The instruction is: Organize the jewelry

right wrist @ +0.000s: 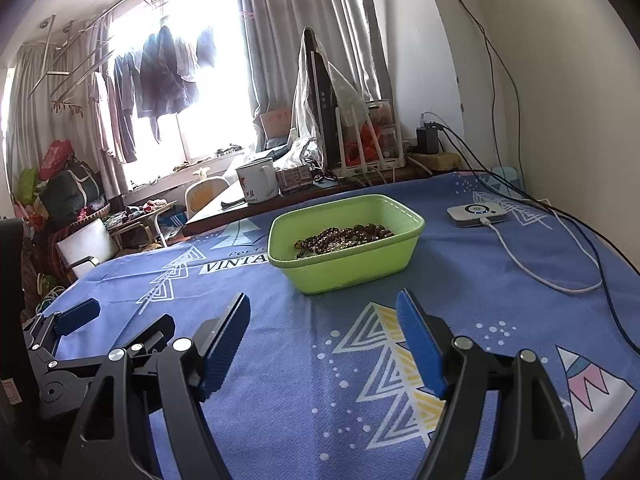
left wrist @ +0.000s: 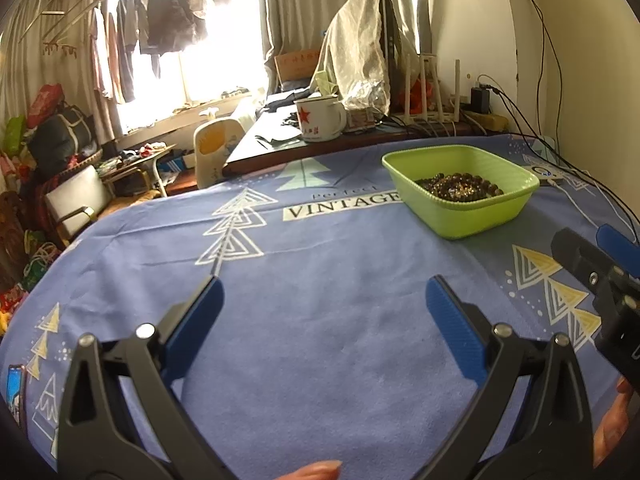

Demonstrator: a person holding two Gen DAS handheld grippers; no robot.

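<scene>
**A:** Where the blue printed tablecloth [right wrist: 280,360] covers the desk, what is listed first?

**B:** Item one: a lime-green rectangular plastic tub [right wrist: 348,268], standing on the cloth beside the "VINTAGE" lettering. Contents: a heap of dark brown beaded jewelry strands [right wrist: 344,237], lying on the tub's floor, below the rim.

**A:** And the tools?

**B:** Item two: left gripper [left wrist: 323,300], black frame, blue ribbed pads; jaws spread wide, holding nothing, above bare cloth, with the tub ahead and to its right. Item three: right gripper [right wrist: 323,320], same make; jaws likewise wide apart and empty, with the tub just ahead, slightly left of centre. Each shows at the edge of the other's view.

**A:** Other entries?

**B:** A small white flat device [right wrist: 476,214] with a lit ring, on the cloth right of the tub, white cable [right wrist: 532,268] plugged in. Behind the cloth's far edge: a white enamel mug with a red star [left wrist: 320,118], and an upright black monitor under a translucent dust cover [left wrist: 360,44]. Clothes [right wrist: 160,76] hang at the bright window.
</scene>
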